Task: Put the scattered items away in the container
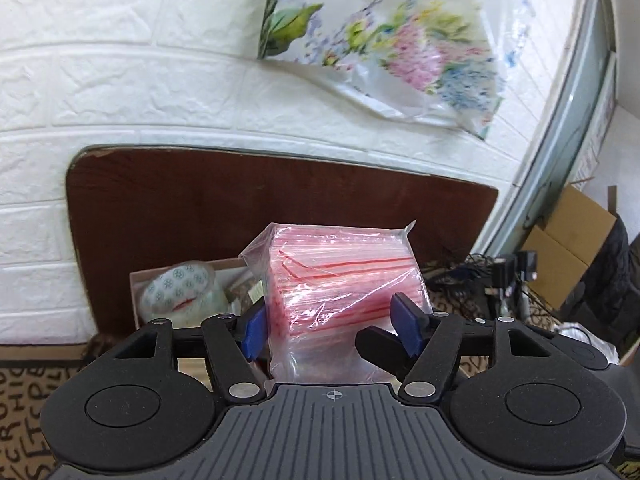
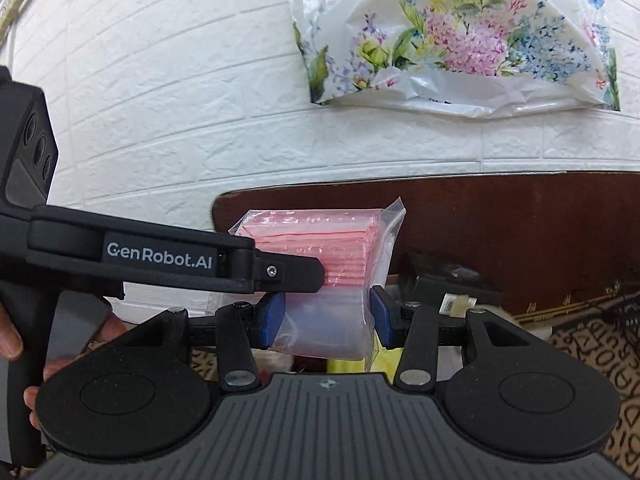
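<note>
Two grippers clamp one pack of zip bags (image 1: 340,280): left gripper (image 1: 326,330) and right gripper (image 2: 326,320) both clenched, held over the box (image 1: 188,280) near the table's left edge. Slick film could slip or tear.

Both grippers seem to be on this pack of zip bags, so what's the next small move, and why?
Probably open the left gripper and back it off: the right gripper already pinches the clear lower part of the pack of zip bags, which hangs above the cardboard box holding a tape roll.

Zip-bag pack (image 1: 340,280), clear, red-striped, upright, held aloft; maybe above box (image 1: 188,276).
</note>
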Demonstrator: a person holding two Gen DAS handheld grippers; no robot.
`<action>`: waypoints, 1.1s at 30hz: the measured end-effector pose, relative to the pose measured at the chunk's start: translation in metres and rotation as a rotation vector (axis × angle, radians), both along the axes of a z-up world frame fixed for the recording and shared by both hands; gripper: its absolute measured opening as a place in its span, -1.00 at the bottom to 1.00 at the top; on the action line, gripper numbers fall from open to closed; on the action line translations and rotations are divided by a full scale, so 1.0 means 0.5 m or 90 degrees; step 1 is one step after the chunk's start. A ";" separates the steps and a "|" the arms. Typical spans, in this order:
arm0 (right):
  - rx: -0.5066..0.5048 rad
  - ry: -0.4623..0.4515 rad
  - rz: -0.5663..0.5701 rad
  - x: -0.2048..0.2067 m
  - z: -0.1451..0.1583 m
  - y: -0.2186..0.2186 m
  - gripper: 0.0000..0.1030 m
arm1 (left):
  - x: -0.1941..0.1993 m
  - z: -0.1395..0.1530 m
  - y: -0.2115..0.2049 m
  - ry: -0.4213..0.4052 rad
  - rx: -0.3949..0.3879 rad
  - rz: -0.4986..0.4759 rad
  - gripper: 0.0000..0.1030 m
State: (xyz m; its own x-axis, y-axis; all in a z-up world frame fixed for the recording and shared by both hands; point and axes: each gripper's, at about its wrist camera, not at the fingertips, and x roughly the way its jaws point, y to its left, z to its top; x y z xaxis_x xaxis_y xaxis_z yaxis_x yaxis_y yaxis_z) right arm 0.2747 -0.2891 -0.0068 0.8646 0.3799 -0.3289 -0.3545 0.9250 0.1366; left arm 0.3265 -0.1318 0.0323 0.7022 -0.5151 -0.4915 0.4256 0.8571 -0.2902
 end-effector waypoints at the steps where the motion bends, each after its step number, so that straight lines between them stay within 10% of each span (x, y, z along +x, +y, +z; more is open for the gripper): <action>1: 0.002 0.005 -0.001 0.022 -0.010 -0.002 0.07 | 0.023 -0.011 -0.005 0.007 0.001 0.001 0.33; 6: -0.023 0.059 -0.018 0.098 -0.086 0.004 0.23 | 0.097 -0.092 -0.004 0.086 0.017 0.016 0.76; 10: -0.017 0.021 -0.015 0.049 -0.100 -0.008 0.34 | 0.065 -0.104 0.030 0.050 0.012 0.029 0.96; 20: -0.011 0.041 -0.033 0.010 -0.101 -0.009 0.41 | -0.037 -0.123 0.064 0.041 0.020 0.084 1.00; 25: 0.002 0.037 -0.062 -0.053 -0.110 -0.033 0.99 | -0.087 -0.142 0.091 0.078 -0.035 0.061 1.00; 33: 0.028 0.049 -0.034 -0.216 -0.153 -0.028 0.99 | -0.258 -0.227 0.161 0.113 -0.047 0.090 1.00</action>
State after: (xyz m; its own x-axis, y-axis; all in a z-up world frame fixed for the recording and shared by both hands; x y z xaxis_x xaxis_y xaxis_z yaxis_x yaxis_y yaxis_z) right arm 0.1667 -0.3033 -0.0835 0.8570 0.3493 -0.3788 -0.2913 0.9348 0.2030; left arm 0.1975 -0.0515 -0.0813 0.6757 -0.4568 -0.5786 0.2397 0.8783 -0.4136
